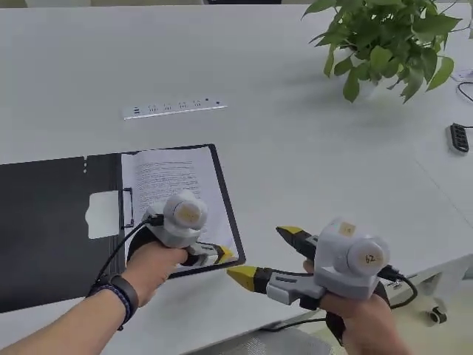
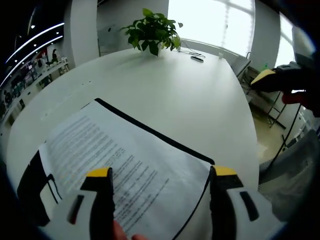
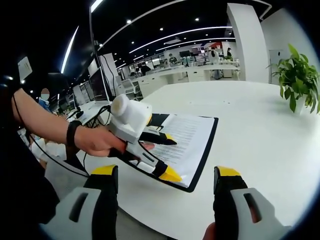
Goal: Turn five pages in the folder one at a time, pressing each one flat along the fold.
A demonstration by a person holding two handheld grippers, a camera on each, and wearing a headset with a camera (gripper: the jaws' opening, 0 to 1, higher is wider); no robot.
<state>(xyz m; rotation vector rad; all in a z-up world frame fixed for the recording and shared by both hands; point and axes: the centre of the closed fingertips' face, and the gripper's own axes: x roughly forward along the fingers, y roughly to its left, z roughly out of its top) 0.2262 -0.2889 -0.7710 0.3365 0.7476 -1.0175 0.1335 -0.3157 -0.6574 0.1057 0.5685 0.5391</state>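
The open black folder (image 1: 44,222) is laid on the white tabletop (image 1: 310,163), with a printed page (image 1: 174,181) uppermost on its right half. The left gripper (image 2: 161,172) is held over the folder's lower right corner, jaws spread apart, nothing gripped. The right gripper (image 1: 267,254) is held just off the folder's right edge, jaws likewise wide apart and empty. A potted plant (image 1: 384,44) and a power strip (image 1: 174,108) are seen beyond the folder.

One folder (image 1: 44,222), one plant (image 1: 384,37), two grippers (image 1: 214,255) (image 1: 264,253)
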